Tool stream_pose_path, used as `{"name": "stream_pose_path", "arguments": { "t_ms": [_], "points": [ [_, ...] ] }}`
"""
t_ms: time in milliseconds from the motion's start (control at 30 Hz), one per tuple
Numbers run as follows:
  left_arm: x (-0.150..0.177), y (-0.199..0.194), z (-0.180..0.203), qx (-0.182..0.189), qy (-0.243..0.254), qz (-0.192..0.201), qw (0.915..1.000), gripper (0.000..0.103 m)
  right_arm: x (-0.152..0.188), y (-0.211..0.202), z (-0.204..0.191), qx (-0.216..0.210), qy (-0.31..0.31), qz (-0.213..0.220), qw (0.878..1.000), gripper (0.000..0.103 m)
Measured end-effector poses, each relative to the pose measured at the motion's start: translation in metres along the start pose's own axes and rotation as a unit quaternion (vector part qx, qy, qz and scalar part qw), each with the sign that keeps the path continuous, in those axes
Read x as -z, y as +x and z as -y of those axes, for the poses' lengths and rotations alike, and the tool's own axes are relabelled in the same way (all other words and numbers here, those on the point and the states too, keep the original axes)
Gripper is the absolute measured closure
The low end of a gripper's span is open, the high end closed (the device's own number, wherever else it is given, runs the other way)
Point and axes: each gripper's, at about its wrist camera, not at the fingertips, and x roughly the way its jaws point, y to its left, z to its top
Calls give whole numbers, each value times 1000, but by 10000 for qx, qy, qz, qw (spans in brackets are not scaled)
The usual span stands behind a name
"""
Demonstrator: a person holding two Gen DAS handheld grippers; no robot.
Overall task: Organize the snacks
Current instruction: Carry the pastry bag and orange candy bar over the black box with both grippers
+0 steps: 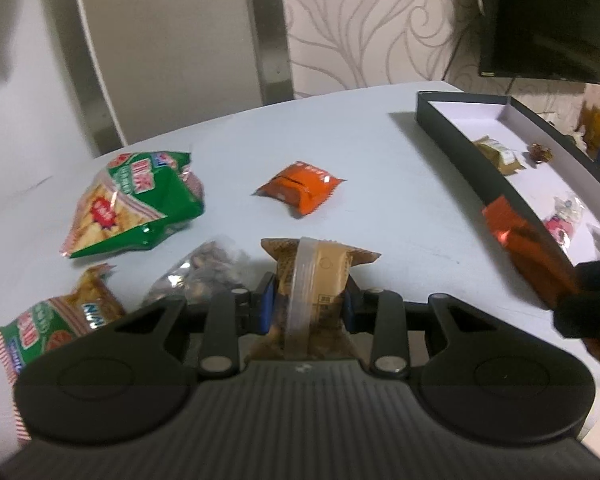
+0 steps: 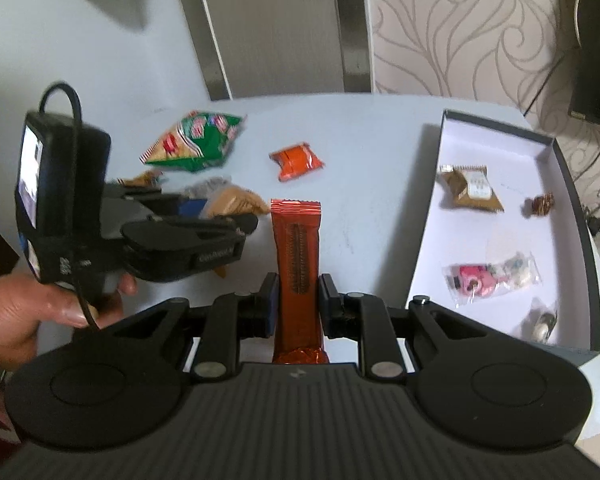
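My left gripper (image 1: 308,300) is shut on a brown snack packet (image 1: 316,280) and holds it above the white table (image 1: 380,140). My right gripper (image 2: 297,300) is shut on a long orange-red wafer bar (image 2: 297,256); the bar also shows at the right in the left wrist view (image 1: 532,248). The left gripper with its brown packet (image 2: 235,202) shows at the left in the right wrist view. A dark box with a white inside (image 2: 460,208) lies at the right; it holds a brown packet (image 2: 470,188), a pink sweet bag (image 2: 488,280) and small sweets.
On the table lie a green chip bag (image 1: 135,204), a second green bag (image 1: 51,328), a clear bag of nuts (image 1: 203,272) and a small orange packet (image 1: 300,186). A dark screen (image 1: 548,20) hangs on the patterned wall behind the box.
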Motion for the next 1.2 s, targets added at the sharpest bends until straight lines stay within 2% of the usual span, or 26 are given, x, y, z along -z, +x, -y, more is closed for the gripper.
{"name": "stream_pose_path", "arguments": {
  "t_ms": [400,833,1200],
  "points": [
    [-8,-6,-7,-87,-64,99,9999,67,-7,-11,-12,-238,-41,257,9994,79],
    [-24,-11,19,127,135,273,9995,67,-4,-49,-3,-72,156,621,9979,79],
    [-30,-18,39,222,253,307,9990,67,1,-69,-1,-31,231,733,9970,79]
  ]
}}
